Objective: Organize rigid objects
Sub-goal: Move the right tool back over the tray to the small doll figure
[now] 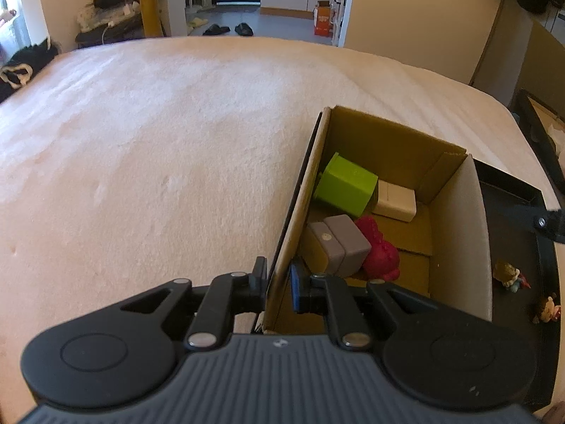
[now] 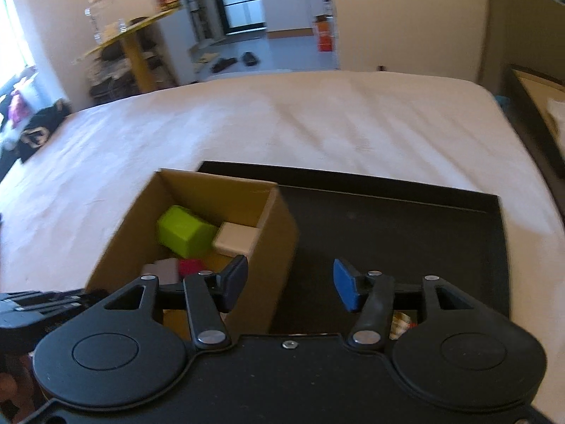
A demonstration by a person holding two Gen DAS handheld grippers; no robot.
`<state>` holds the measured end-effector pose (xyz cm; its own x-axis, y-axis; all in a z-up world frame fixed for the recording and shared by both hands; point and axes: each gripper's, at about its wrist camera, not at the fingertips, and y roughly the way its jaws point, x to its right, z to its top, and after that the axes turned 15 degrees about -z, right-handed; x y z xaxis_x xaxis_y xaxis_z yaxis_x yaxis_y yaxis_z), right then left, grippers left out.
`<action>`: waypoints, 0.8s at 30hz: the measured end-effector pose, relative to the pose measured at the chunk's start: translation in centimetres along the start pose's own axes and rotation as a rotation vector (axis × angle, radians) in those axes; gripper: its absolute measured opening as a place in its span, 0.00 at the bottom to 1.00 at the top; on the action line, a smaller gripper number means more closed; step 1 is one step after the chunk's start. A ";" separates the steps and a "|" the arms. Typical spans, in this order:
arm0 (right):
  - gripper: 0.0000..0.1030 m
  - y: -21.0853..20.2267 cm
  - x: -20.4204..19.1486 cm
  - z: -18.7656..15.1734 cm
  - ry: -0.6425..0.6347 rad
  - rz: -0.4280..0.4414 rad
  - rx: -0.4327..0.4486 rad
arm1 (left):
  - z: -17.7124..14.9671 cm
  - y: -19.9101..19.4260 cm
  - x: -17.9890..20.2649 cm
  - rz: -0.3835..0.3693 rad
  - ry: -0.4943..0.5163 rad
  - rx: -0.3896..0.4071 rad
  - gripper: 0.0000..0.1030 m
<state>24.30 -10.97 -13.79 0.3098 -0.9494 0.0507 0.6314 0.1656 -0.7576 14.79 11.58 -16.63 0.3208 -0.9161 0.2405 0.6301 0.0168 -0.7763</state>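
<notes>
On the pale bed cover point(image 1: 176, 123) a cardboard box point(image 1: 455, 219) stands with its right side against a black tray point(image 2: 406, 226). The left gripper point(image 1: 279, 284) tilts steeply down at the box's near left corner, clamped on the left wall: one pad outside, the blue pad inside. In the box lie a green block point(image 1: 346, 185) and a white block point(image 1: 395, 199) at the far end, a grey block point(image 1: 340, 243) and a red figure point(image 1: 379, 251) nearer. The right gripper point(image 2: 289, 284) slants down over the box's near right corner and the tray, released, nothing between its jaws. Two small figurines point(image 1: 510, 275) lie on the tray's near part.
</notes>
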 end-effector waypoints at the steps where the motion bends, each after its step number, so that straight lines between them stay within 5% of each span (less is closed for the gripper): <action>1: 0.55 -0.1 0.4 -0.2 0.020 -0.018 0.001 | 0.0 0.0 0.2 0.005 0.007 0.000 0.13; 10: 0.64 0.7 3.2 -4.0 0.207 -0.275 -0.018 | 0.1 0.2 1.0 0.076 0.017 -0.019 0.23; 15: 0.64 1.3 4.3 -5.6 0.286 -0.316 -0.051 | 0.1 -0.5 1.4 0.102 0.019 -0.002 0.53; 24: 0.77 1.8 6.6 -8.3 0.422 -0.390 -0.100 | 0.0 -1.4 2.1 0.131 0.035 0.022 0.72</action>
<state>21.61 -19.19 -20.22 -0.2546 -0.9629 0.0899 0.5659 -0.2237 -0.7935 14.59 9.61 -15.09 0.3769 -0.9188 0.1173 0.6001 0.1458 -0.7865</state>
